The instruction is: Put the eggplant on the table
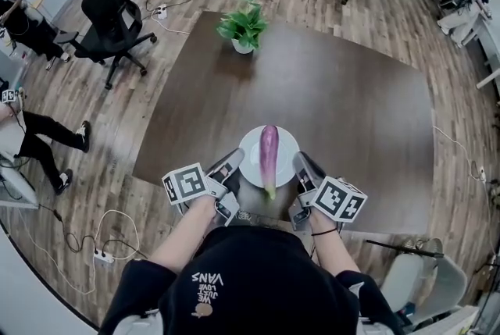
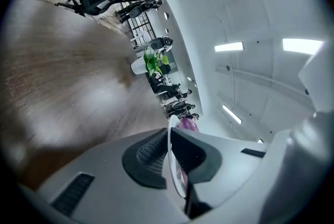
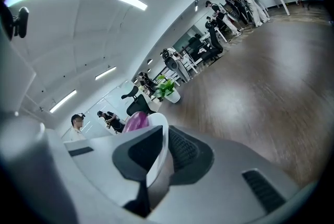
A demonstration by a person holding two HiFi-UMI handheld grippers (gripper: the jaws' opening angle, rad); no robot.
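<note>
A long purple eggplant [image 1: 269, 158] with a green stem end lies on a round white plate [image 1: 251, 147]. The plate is held over the near part of the dark wooden table [image 1: 351, 107]. My left gripper [image 1: 237, 163] is shut on the plate's left rim and my right gripper [image 1: 300, 167] on its right rim. In the left gripper view the rim [image 2: 169, 157] runs edge-on between the dark pads [image 2: 148, 155], with the eggplant [image 2: 188, 125] beyond. The right gripper view shows the same grip: the rim [image 3: 158, 157] is pinched and the eggplant [image 3: 134, 121] peeks over it.
A potted green plant [image 1: 244, 27] stands at the table's far side. Black office chairs [image 1: 113, 9] stand on the wood floor to the left and at the back. Cables and a power strip [image 1: 101, 254] lie on the floor at the left.
</note>
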